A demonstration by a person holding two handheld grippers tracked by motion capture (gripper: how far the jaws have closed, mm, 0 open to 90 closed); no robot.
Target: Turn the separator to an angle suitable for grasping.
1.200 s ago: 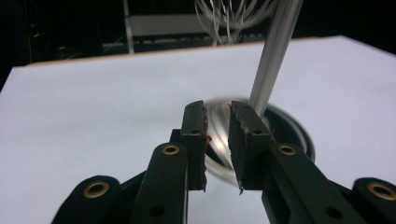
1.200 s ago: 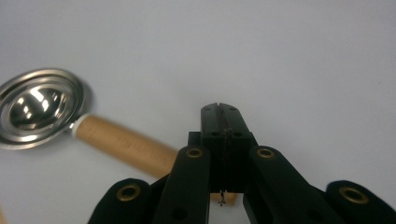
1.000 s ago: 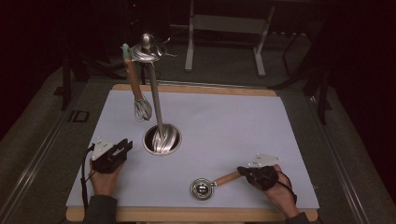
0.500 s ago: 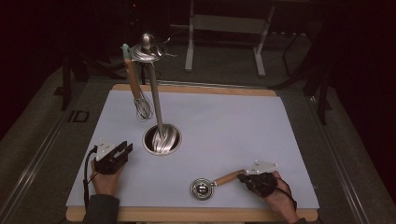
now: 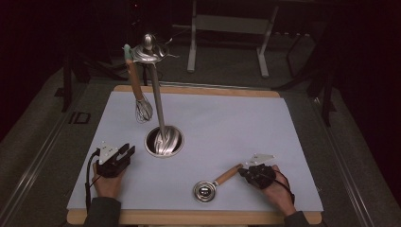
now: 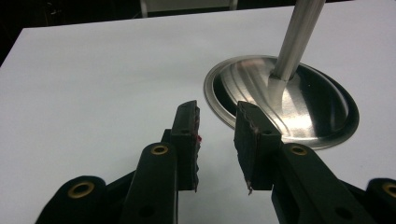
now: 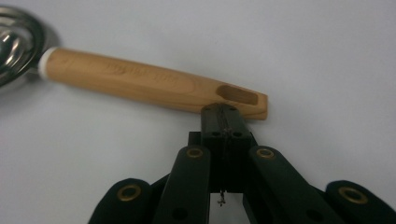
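Right gripper view puts the wooden-handled steel strainer spoon point(image 7: 140, 81) straight ahead of my right hand-held gripper point(image 7: 225, 112), its slotted handle end just past the tips at about twelve o'clock. Those jaws are pressed together with nothing between them; whether they touch the wood I cannot tell. From above, the spoon point(image 5: 215, 184) lies flat near the front edge of the white tabletop point(image 5: 227, 123). Its long axis runs from the steel bowl at eight o'clock up to the handle end at two o'clock, which points at my right hand-held gripper point(image 5: 242, 172). That hand is much the nearer one, so I judge the pickup is its job.

My left hand-held gripper point(image 5: 128, 151) rests well apart at nine o'clock, jaws partly apart and empty, aimed at the round steel base point(image 6: 285, 100) of the utensil stand, where a whisk point(image 5: 142, 106) hangs.
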